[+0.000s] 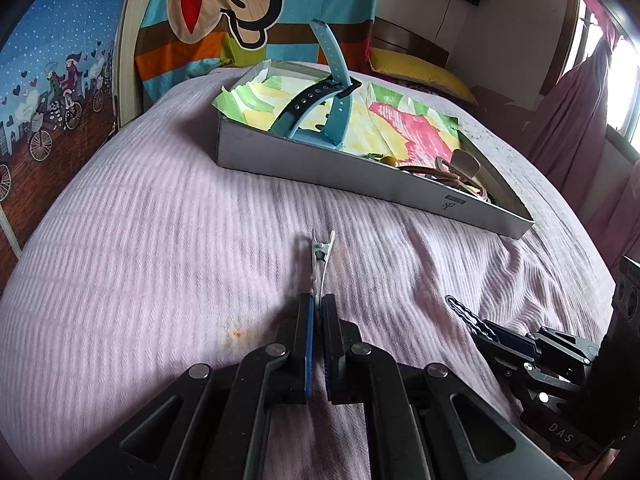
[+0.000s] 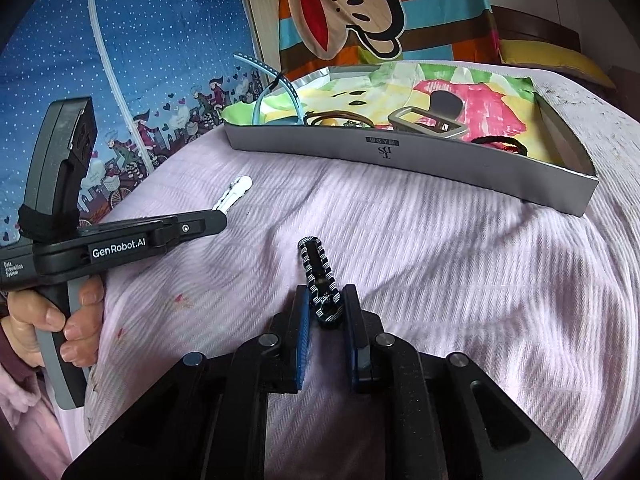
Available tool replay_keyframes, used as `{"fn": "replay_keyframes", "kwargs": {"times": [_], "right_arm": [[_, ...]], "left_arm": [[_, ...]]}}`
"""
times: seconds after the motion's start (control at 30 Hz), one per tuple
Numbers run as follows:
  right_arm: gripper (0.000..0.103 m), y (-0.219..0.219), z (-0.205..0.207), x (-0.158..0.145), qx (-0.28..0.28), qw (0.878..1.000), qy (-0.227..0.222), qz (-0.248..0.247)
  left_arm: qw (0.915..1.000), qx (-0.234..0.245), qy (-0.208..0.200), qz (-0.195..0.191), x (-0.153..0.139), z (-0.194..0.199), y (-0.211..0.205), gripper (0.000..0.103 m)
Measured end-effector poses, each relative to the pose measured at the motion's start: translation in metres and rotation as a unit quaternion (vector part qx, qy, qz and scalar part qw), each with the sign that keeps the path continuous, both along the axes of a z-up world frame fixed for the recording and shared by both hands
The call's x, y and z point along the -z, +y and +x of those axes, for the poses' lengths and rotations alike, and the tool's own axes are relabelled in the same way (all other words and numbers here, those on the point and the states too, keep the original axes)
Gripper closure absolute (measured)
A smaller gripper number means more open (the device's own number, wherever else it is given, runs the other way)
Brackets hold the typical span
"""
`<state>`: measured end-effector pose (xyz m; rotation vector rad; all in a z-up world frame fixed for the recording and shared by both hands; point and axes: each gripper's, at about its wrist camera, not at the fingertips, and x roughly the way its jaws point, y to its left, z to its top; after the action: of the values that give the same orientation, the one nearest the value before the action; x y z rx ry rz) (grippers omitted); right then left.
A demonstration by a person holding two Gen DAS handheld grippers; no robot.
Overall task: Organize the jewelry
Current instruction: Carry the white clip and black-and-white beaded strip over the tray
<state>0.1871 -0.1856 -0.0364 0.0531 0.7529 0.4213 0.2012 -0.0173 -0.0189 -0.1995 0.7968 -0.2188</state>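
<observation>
L gripper (image 1: 319,306) jaws clamp white hair clip (image 1: 321,258) — R gripper (image 2: 326,300) jaws pinch striped bracelet (image 2: 320,276).

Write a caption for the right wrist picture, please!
Right gripper grips a black-and-white bracelet near the grey box.

Bedspread (image 1: 160,240) lilac, ribbed – bracelet (image 2: 320,280) black-white striped.

hair clip (image 1: 322,264) tip hidden between jaws, box (image 1: 360,168) logo illegible
</observation>
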Motion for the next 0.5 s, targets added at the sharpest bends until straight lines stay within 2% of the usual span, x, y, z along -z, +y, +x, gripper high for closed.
{"fn": "replay_keyframes", "kwargs": {"times": [0.27, 0.5], "right_arm": [[0.089, 0.001, -0.006, -0.009, 0.004, 0.999, -0.036, 0.007], [0.089, -0.018, -0.005, -0.026, 0.038, 0.996, -0.073, 0.042]], "left_arm": [[0.9981, -0.003, -0.055, 0.026, -0.019, -0.019, -0.009, 0.099], [0.9960, 0.007, -0.083, 0.033, -0.040, -0.021, -0.018, 0.099]]}}
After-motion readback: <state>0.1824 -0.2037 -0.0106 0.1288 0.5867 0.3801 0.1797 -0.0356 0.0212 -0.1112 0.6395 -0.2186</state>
